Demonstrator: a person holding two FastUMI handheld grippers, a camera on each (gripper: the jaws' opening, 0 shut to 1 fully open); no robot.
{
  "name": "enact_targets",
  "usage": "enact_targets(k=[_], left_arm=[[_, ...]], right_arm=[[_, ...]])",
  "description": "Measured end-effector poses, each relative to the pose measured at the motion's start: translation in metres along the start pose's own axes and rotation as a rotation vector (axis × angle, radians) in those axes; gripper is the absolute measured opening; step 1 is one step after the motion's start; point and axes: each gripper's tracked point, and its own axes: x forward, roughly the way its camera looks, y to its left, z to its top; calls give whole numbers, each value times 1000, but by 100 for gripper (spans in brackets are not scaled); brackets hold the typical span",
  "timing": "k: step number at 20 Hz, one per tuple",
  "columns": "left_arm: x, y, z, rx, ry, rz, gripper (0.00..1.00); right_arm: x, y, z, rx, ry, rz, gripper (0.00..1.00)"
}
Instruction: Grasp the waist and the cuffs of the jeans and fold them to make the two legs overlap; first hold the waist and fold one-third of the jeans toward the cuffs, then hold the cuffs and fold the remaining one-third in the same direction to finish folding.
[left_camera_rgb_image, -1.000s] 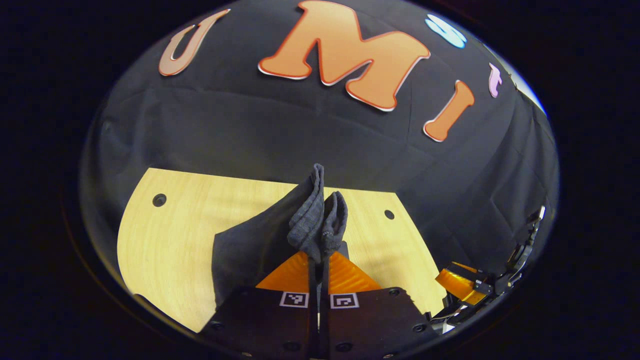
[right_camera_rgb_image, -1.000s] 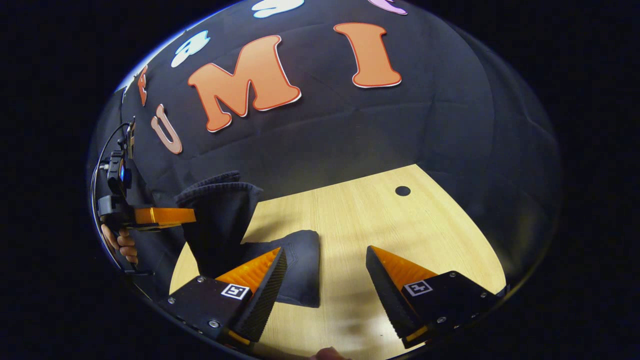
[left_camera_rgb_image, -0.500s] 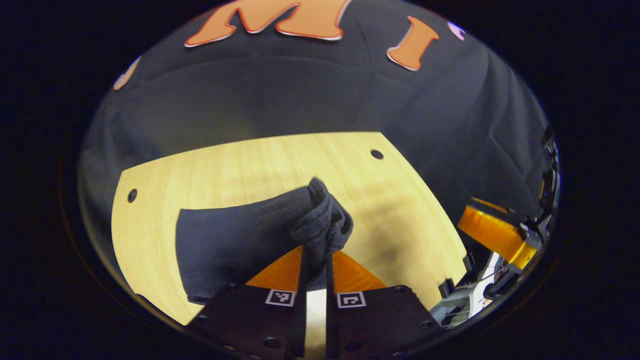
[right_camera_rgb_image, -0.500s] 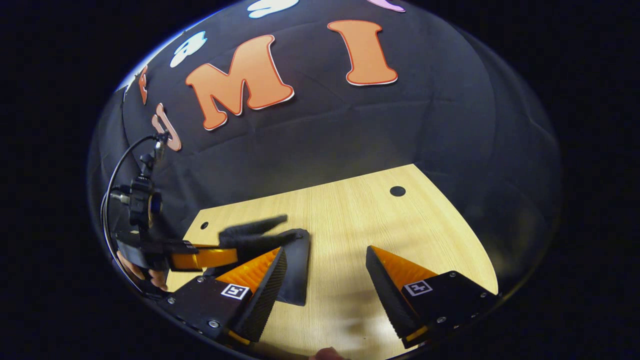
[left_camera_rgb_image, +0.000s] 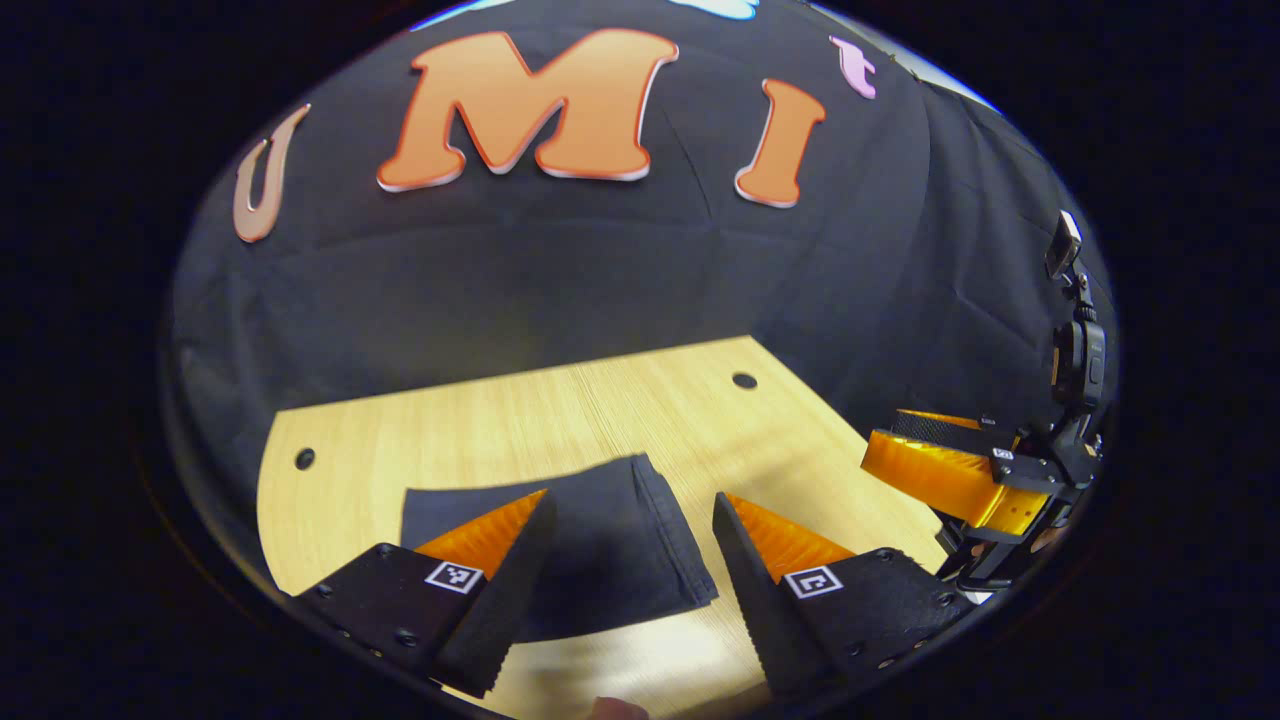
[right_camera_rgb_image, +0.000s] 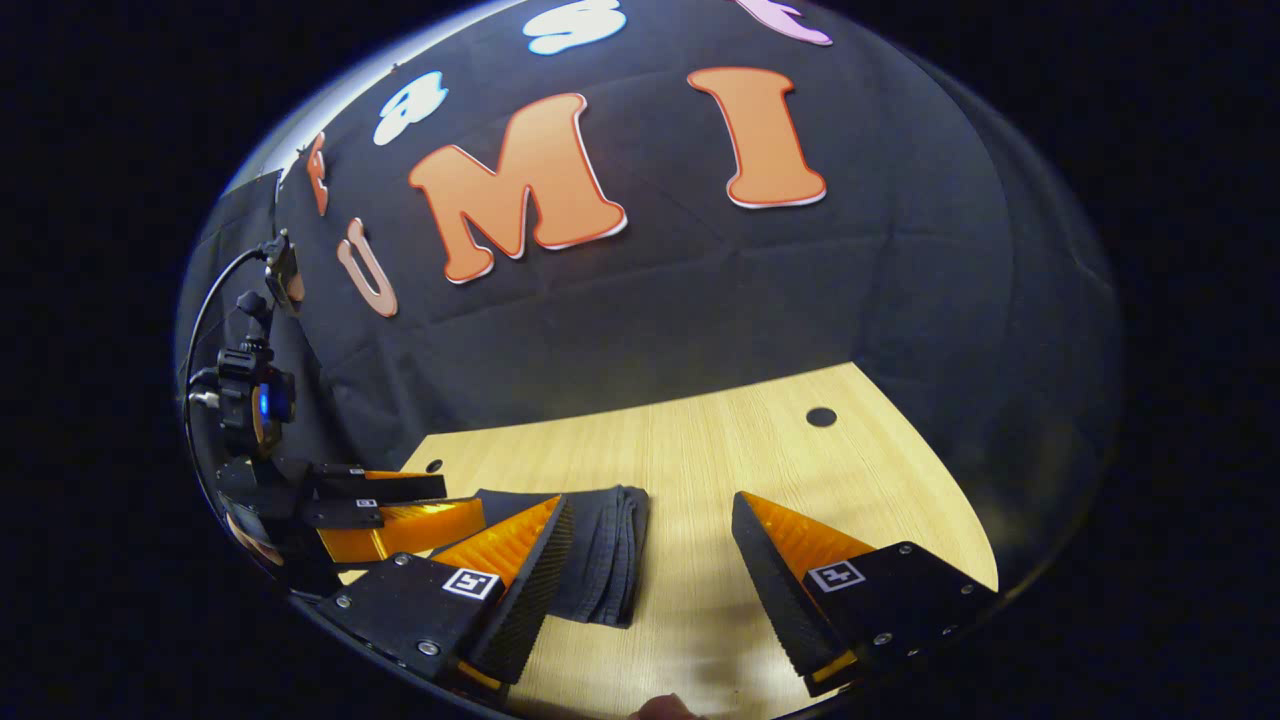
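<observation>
Dim booth; bright tabletop (left_camera_rgb_image: 480, 430) glare; sharp focus; strong fisheye warp

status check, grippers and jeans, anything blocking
Left gripper open, holding nothing. Right gripper open, holding nothing. Jeans folded in a flat stack on the wooden table. Nothing in the way.
</observation>
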Motion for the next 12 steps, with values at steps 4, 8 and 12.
enact_targets(k=[4, 8, 12], left_arm=[[-46, 21, 40, -4, -199, 92, 99], [-104, 54, 72, -1, -387, 243, 98], [-152, 54, 90, 48, -534, 334, 98]], right_arm=[[-15, 24, 41, -83, -180, 15, 96], [-33, 62, 65, -178, -279, 79, 95], [-55, 100, 81, -259, -356, 137, 96]])
